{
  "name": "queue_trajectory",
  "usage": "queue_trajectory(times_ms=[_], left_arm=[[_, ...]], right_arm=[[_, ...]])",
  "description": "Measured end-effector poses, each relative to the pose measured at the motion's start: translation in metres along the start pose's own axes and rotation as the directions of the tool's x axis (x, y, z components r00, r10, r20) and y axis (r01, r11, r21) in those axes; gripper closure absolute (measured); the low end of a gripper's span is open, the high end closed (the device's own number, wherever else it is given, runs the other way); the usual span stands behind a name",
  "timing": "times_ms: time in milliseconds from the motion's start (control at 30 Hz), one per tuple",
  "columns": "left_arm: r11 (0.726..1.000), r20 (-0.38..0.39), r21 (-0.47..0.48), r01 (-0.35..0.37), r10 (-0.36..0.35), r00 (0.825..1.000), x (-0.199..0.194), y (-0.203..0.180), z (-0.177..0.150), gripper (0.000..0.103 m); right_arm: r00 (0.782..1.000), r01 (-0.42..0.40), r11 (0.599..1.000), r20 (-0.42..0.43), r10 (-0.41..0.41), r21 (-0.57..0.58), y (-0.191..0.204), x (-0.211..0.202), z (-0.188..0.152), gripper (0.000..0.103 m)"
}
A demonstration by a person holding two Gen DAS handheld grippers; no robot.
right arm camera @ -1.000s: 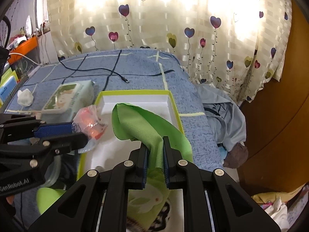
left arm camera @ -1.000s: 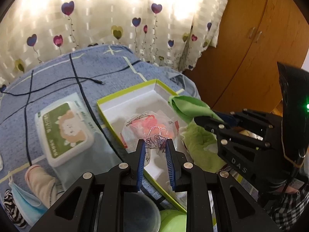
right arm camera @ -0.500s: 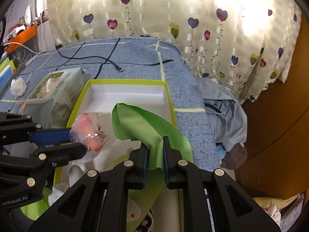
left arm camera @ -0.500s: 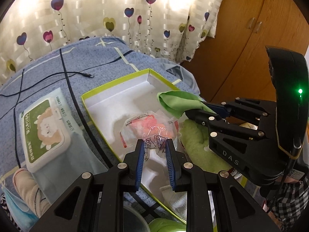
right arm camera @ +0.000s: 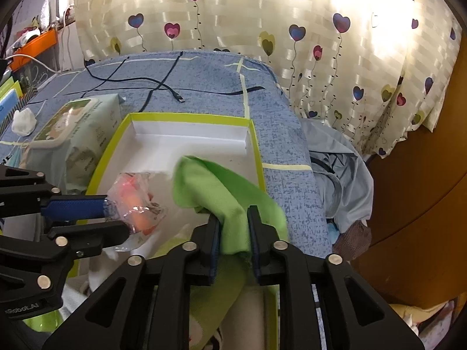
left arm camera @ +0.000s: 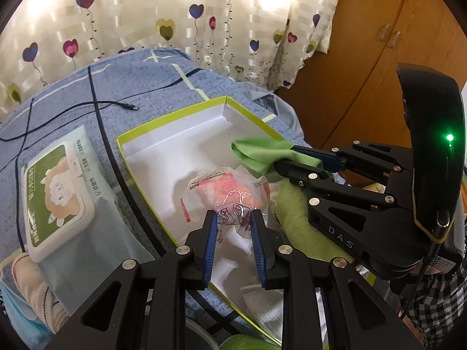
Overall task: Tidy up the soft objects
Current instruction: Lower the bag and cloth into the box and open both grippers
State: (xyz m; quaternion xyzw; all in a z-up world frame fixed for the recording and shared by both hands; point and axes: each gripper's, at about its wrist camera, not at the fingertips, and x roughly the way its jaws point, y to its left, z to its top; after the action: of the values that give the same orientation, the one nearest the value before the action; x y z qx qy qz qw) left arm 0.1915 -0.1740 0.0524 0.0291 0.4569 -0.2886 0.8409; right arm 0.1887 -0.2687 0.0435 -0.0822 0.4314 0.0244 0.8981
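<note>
Now, green cloth: I have it between my right gripper's pads, its free fold running away from the claw toward 11 o'clock over the white floor of the box, tail drooping under the claw toward me.
Plastic pouch: clear, with orange-pink contents, it sits dead ahead of my left gripper at 12 o'clock, its near corner between the blue pads, its bulk over the box's middle.
Box: shallow, yellow-green rim, open top; it lies under both items, long axis running from near me out toward 1 o'clock in the left wrist view.
Left gripper: jaws opening, only a slight gap; the pouch's crinkled corner is between them, and I judge the pads are barely touching it.
Right gripper: jaws opening, the cloth bunched between them and filling the gap.
Which hand is nearer: each claw is already at its own item; the right gripper sits at 3 o'clock of the pouch, the two claws close but apart.
Coming move, my judgement: both items drop straight down into the box.
Wipes pack: outside the box at 9 o'clock, on the blue bedspread.
</note>
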Motion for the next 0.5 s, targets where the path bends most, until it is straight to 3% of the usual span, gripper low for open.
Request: queue_trajectory(times_ms=[133,267,500], left_arm=[[1.0,-0.005,-0.006,-0.002,0.001,1.0,0.0012,0.0021,0.0006,0.078],[1.0,-0.002,-0.004,-0.001,0.001,1.0,0.0008,0.0007,0.0008,0.074],[1.0,-0.001,-0.002,-0.007,0.007,1.0,0.0004,0.0001,0.0001,0.071]], right_arm=[[1.0,0.004,1.0,0.006,-0.004,-0.009,0.0014,0.0006,0.0001,0.082],[1.0,0.007,1.0,0.01,-0.007,0.0,0.0012,0.0008,-0.0001,0.074],[1.0,0.004,1.0,0.018,-0.004,0.001,0.0014,0.0,-0.0002,0.073]])
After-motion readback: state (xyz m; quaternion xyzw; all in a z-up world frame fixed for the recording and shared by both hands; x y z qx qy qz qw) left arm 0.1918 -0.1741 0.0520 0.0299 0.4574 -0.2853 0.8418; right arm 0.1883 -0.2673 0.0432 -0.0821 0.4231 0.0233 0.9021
